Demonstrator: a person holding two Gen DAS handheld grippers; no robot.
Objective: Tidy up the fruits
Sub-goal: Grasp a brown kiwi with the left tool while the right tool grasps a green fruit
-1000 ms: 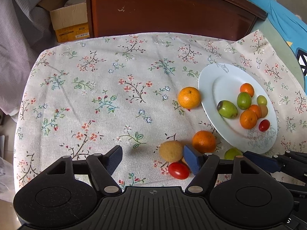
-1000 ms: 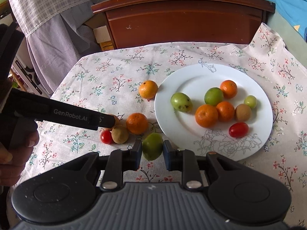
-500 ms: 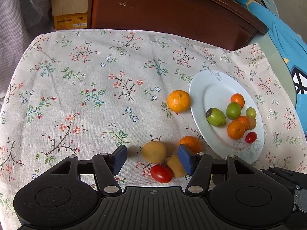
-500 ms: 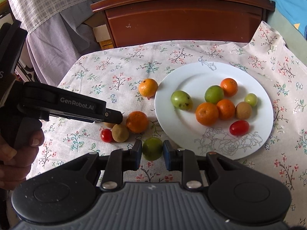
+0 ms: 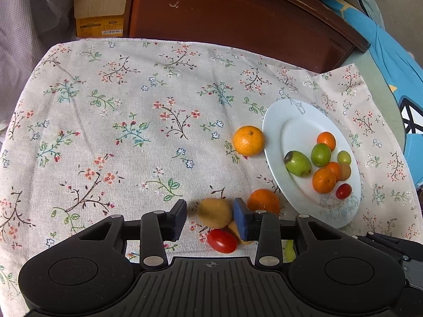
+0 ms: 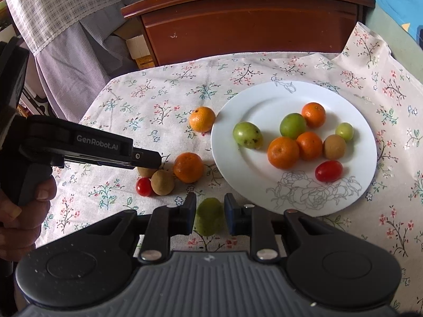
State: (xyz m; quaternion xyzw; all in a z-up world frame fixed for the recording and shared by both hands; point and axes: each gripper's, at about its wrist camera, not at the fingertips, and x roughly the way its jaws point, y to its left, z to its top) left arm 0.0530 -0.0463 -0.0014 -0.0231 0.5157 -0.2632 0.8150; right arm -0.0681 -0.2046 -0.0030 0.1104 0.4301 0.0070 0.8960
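Note:
A white plate [image 6: 264, 100] on the flowered cloth holds several fruits: oranges, green fruits, a kiwi and a cherry tomato. My left gripper [image 5: 210, 215] is open, its jaws either side of a brown kiwi [image 5: 214, 212]; a cherry tomato [image 5: 221, 241], a second brown fruit and an orange [image 5: 263, 201] lie close by. Another orange [image 5: 248, 140] sits by the plate's left rim. My right gripper [image 6: 210, 215] has a green fruit [image 6: 208, 218] between its jaws, with small gaps on both sides; the fruit looks blurred.
A dark wooden cabinet [image 6: 251, 23] stands behind the table. A cardboard box [image 5: 99, 13] and hanging checked cloth [image 6: 53, 8] are at the back left. A blue cover [image 5: 391, 52] lies at the right. The cloth's left half [image 5: 105, 132] carries no fruit.
My left gripper moved forward and its jaws narrowed around the brown kiwi. My right gripper's jaws widened a little off the green fruit, which sank lower between them.

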